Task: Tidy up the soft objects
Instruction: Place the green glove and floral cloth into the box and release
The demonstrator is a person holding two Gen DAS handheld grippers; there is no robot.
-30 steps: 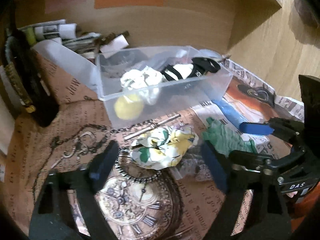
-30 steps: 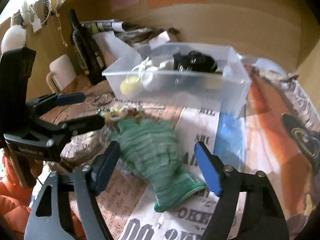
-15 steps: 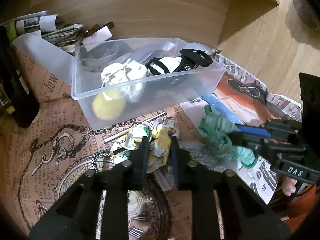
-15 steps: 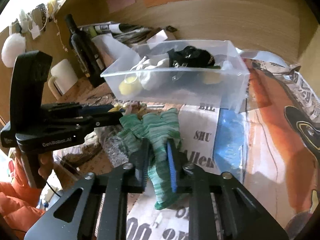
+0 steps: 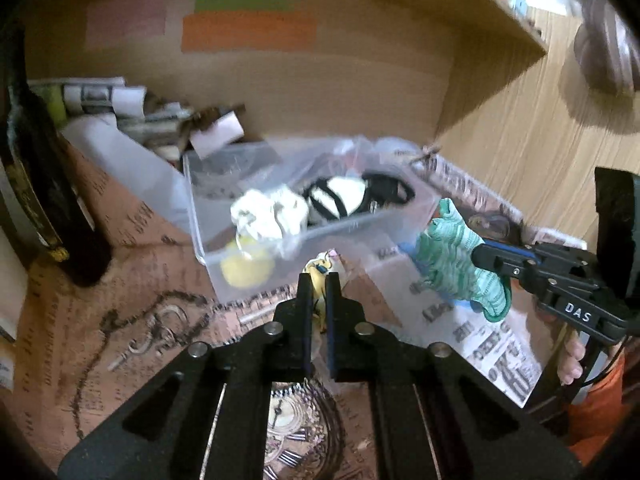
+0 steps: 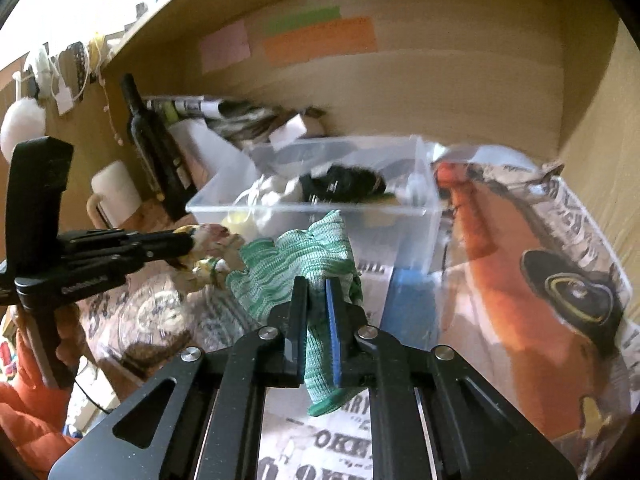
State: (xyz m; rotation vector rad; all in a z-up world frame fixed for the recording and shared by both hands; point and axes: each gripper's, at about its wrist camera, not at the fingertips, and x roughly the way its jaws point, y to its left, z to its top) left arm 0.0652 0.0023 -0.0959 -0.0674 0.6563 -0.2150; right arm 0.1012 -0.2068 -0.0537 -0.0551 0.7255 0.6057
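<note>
Currently both grippers are clamped on fabric, lifted off the counter (image 5: 132, 288) just in front of the clear bin (image 5: 320, 236). Left gripper (image 5: 318, 280) pinches the floral cloth (image 6: 208, 248); right gripper (image 6: 317, 292) pinches the green knit glove (image 6: 296, 268) mid-body, cuff hanging below.

Handling, as I judge it: both are light, limp, not fragile. They'll drape and swing, and a thin pinch could slip, so grab bunched folds rather than an edge.

Visibility: from the left wrist the cloth is mostly hidden behind the closed fingers. Frames are motion-blurred. Bin contents read as white, black and yellow soft lumps; can't identify them. The glove's fingers partly block the bin's near wall.
</note>
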